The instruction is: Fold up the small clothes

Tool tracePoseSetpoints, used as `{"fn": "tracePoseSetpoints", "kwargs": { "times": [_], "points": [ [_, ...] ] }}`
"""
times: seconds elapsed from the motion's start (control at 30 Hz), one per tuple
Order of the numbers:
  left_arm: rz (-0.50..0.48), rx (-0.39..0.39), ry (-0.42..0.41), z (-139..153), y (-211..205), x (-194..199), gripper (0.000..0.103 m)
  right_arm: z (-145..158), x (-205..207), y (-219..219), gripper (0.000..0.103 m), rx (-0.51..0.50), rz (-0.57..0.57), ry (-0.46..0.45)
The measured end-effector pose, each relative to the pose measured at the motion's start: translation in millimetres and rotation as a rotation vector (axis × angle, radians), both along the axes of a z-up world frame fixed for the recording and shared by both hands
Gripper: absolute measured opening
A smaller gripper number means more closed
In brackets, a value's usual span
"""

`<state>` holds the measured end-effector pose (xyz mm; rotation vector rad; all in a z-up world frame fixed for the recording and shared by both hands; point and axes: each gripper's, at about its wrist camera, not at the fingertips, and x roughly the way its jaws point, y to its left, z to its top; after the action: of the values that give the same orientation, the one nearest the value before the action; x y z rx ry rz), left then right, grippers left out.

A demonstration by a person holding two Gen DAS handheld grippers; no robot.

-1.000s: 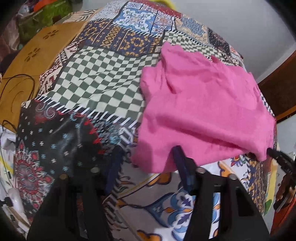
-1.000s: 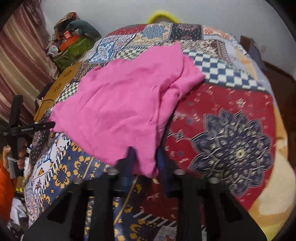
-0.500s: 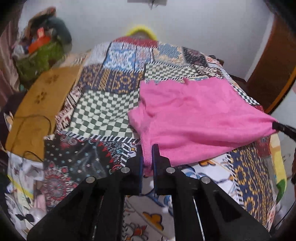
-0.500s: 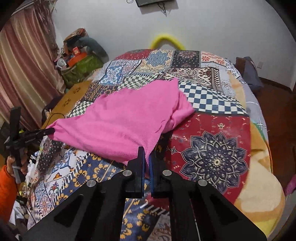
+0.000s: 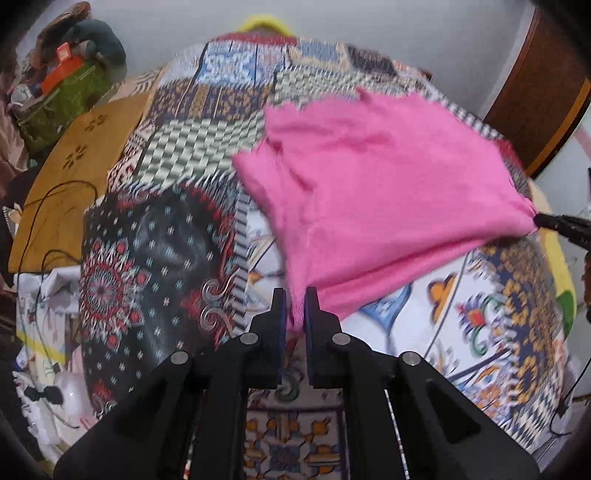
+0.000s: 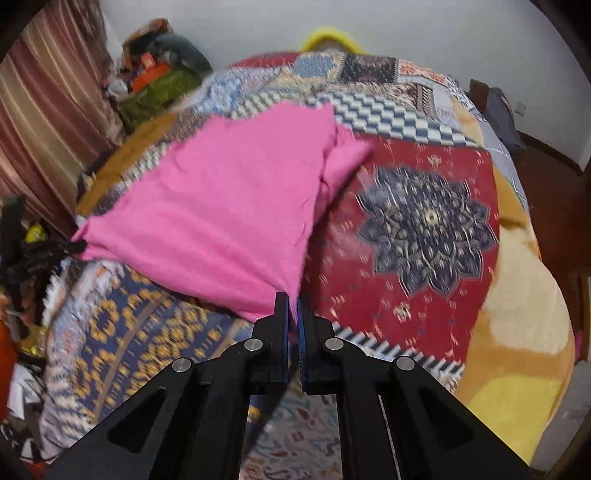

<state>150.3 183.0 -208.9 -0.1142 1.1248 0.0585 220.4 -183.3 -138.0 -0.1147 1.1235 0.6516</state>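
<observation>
Pinching pink garment (image 5: 384, 192) corners, left tool (image 5: 294, 306) and right tool (image 6: 293, 308) both clamped | bed (image 6: 424, 221) near edge hidden | frames motion-blurred

A patchwork bedspread (image 5: 192, 147) covers the bed; a plain white wall (image 6: 406, 33) stands behind; striped curtains (image 6: 48, 110) hang left; a wooden door (image 5: 543, 92) stands right; clutter (image 5: 62, 85) is piled bedside.
</observation>
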Motion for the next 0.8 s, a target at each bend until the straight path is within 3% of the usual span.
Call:
{"fn": "tracePoseSetpoints", "kwargs": {
  "times": [0.13,0.23,0.3,0.37,0.47,0.63,0.8],
  "points": [
    [0.035,0.018,0.023,2,12,-1,0.009,-1,4,-8,0.004,-0.022,-0.014,0.008],
    [0.082,0.011,-0.011,14,28,2,0.009,9,12,-15,0.007,-0.002,-0.038,-0.011],
    [0.111,0.010,-0.030,23,37,12,0.016,18,21,-15,0.011,0.011,-0.053,-0.032],
    [0.145,0.007,-0.059,32,45,27,0.029,25,28,-13,0.022,0.021,-0.063,-0.056],
    [0.172,-0.029,-0.074,36,53,56,0.031,37,44,-2,0.028,0.045,-0.071,-0.097],
    [0.205,-0.108,-0.055,23,62,114,0.031,40,73,24,0.029,0.048,-0.051,-0.131],
    [0.212,-0.179,-0.001,-9,63,162,0.031,22,114,52,0.029,0.029,-0.039,-0.109]
  ]
}}
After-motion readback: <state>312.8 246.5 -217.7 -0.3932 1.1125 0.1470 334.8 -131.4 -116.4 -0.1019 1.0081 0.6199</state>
